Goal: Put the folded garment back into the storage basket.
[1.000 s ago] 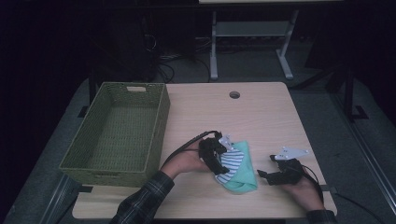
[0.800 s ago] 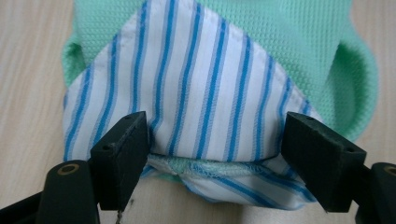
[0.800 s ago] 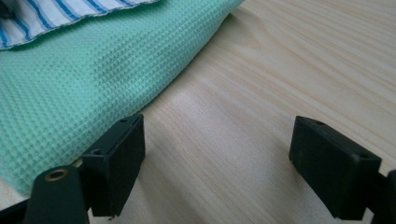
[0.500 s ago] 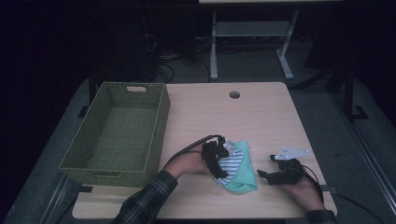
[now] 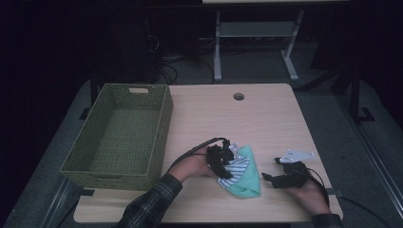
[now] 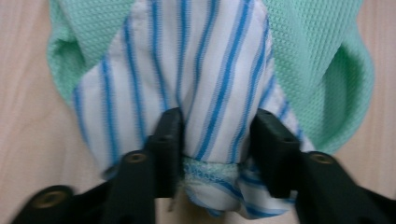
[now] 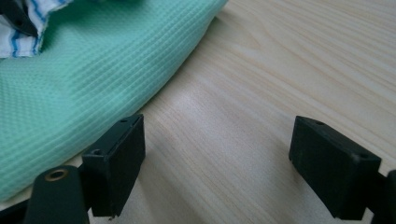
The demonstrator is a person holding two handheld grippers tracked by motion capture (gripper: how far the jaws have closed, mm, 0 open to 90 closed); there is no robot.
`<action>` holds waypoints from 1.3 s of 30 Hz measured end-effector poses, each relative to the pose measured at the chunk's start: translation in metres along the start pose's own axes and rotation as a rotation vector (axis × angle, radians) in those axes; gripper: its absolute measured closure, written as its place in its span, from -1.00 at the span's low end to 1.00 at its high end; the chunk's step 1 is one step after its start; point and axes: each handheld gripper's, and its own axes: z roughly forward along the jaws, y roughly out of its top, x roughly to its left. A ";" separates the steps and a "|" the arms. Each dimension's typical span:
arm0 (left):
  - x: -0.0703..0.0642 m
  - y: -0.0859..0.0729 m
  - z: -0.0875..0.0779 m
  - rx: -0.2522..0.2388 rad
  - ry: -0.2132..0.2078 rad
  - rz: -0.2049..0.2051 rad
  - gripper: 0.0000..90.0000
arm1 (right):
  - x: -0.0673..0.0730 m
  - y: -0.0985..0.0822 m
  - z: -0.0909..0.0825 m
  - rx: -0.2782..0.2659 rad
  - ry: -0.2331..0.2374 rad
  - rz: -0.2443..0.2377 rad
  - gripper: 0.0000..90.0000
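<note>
Left gripper [image 6: 217, 140], jaws just closing, is pinching a fold of the mint-green and blue-striped white cloth bundle [image 5: 240, 172] at lower centre, likely for the green woven basket [image 5: 164, 123]. Right gripper [image 7: 217, 170] is waiting wide, empty, beside it.

Green cloth [image 6: 322, 60] cut off at the left gripper view's top edge.

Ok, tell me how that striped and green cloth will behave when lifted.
The cloth probably hangs limp: it bunches between the left gripper, whose jaws have just been closing. Likely light. Its woven texture should grip, not slip.
</note>
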 end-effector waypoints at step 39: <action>-0.005 -0.006 -0.046 -0.139 0.016 -0.147 0.62 | 0.000 0.000 0.000 0.003 -0.001 0.007 -0.61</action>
